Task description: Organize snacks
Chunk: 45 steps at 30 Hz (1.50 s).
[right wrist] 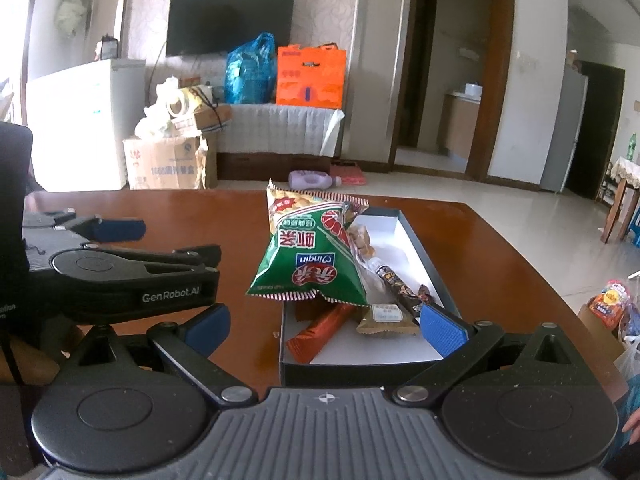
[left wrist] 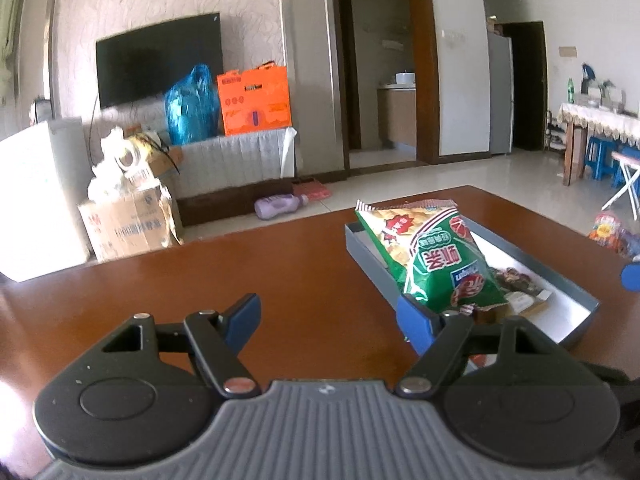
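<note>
Both tools hover over the desk (right wrist: 480, 232) with jaws wide apart, holding nothing: left tool (left wrist: 328, 320), right tool (right wrist: 324, 328); a green snack bag (right wrist: 312, 256) leans in the box (right wrist: 412, 240)

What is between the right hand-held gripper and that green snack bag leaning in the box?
Nothing visible blocks it. The open right hand-held gripper faces the green crinkly snack bag directly; below that line lie only the near wall of the shallow grey cardboard box and an orange wrapped snack bar.
</note>
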{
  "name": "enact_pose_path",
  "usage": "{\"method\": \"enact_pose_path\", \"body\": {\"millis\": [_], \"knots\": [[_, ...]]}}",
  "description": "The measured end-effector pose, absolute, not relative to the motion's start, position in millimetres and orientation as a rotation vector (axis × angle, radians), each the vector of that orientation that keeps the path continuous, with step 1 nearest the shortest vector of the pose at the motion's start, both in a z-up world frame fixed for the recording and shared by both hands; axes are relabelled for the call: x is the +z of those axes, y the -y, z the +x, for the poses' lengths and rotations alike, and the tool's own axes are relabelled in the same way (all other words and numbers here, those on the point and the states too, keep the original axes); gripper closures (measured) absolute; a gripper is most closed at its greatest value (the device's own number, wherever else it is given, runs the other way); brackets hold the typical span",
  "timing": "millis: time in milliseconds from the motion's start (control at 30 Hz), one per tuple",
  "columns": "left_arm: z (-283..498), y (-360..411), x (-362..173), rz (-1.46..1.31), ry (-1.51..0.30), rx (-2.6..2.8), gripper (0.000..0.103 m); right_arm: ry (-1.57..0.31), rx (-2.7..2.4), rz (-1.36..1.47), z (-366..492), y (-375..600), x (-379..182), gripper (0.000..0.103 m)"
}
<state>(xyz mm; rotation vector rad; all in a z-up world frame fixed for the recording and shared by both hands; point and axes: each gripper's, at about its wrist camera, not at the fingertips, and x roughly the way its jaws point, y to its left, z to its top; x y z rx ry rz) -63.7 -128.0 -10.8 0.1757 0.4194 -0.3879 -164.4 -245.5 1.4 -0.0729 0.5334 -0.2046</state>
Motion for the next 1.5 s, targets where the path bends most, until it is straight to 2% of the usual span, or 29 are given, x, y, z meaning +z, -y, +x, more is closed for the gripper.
{"method": "enact_pose_path", "body": {"millis": [1500], "knots": [[-55.4, 127.5, -28.0, 0.155, -0.459, -0.369, 0.027, -0.524, -0.203, 0.000, -166.7, 254.5, 1.8, 0.000]]}}
